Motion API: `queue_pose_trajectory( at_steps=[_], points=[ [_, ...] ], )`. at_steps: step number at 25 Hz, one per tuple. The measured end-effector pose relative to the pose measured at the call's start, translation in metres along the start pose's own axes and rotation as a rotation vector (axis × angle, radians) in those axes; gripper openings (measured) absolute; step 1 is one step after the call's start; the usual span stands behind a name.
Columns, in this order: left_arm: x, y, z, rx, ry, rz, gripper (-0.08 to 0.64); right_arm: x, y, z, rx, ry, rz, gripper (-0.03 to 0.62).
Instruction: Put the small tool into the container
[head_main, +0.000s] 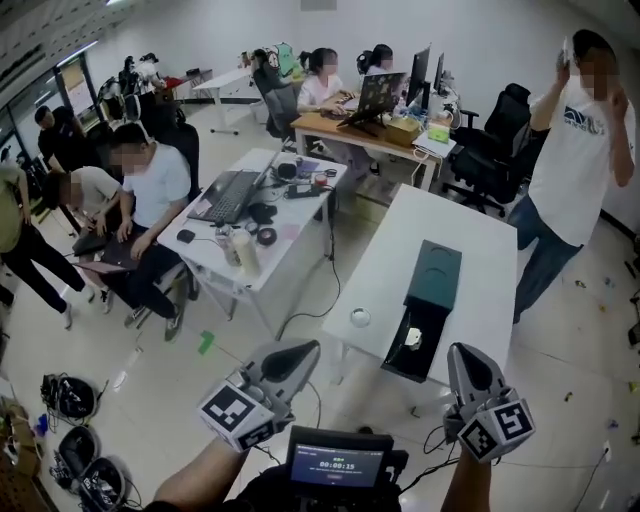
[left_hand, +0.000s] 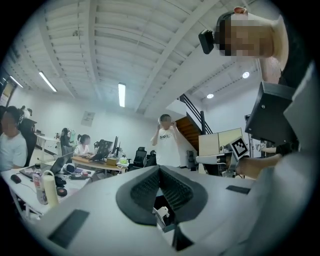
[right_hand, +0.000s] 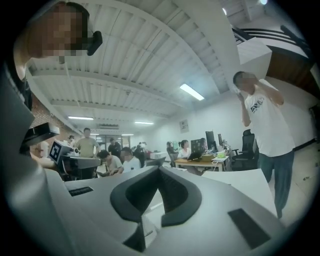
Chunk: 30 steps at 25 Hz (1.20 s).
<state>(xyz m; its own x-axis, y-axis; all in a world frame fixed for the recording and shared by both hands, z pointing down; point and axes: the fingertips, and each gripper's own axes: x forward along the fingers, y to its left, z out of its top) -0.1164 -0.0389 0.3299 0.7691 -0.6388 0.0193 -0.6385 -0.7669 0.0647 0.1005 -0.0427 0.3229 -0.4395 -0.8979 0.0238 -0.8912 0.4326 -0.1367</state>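
Both grippers empty. Left gripper (head_main: 308, 348): jaws together, pads meeting at the tips, nothing pinched. Right gripper (head_main: 458, 350): same, jaws closed on nothing. Both point level, out over the near edge of the white rectangular table (head_main: 400, 240).

Task's thing: a small white piece (head_main: 413, 337), which I judge to be the small tool, lies inside the open near end of the long dark-green rectangular box (head_main: 437, 262). If that reading holds, the placing looks done. A small round pale object (head_main: 360, 318) sits on the table just left of the box; too small to identify, and it could be the tool instead.

Key relation: the box's long axis runs away from me, its open end nearest. That end lies ahead of and between my two grippers, nearer the right one. The round object is nearer the left.

View differences: the left gripper view shows the box and white piece through the hollow under its closed tips. The right gripper view shows only bare table there. Only the head view gives the whole layout.
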Motion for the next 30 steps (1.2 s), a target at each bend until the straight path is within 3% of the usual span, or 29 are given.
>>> queue_pose_trajectory(
  at_steps=[7,14,22,30],
  points=[
    [-0.138,0.002,-0.013,-0.024,-0.02,-0.083,0.012,-0.047,0.14,-0.01,0.006,-0.043,-0.092,0.014],
    [-0.221,-0.033,-0.004,-0.026,-0.025,-0.2,0.012,-0.108,0.241,-0.018,-0.012,-0.028,-0.164,0.013],
    [-0.259,-0.086,0.008,-0.009,-0.037,-0.246,0.012,-0.176,0.28,0.002,-0.056,-0.049,-0.181,0.012],
    [-0.243,-0.151,0.024,-0.005,-0.034,-0.248,0.012,-0.23,0.265,0.023,-0.051,-0.044,-0.139,0.012]
  ],
)
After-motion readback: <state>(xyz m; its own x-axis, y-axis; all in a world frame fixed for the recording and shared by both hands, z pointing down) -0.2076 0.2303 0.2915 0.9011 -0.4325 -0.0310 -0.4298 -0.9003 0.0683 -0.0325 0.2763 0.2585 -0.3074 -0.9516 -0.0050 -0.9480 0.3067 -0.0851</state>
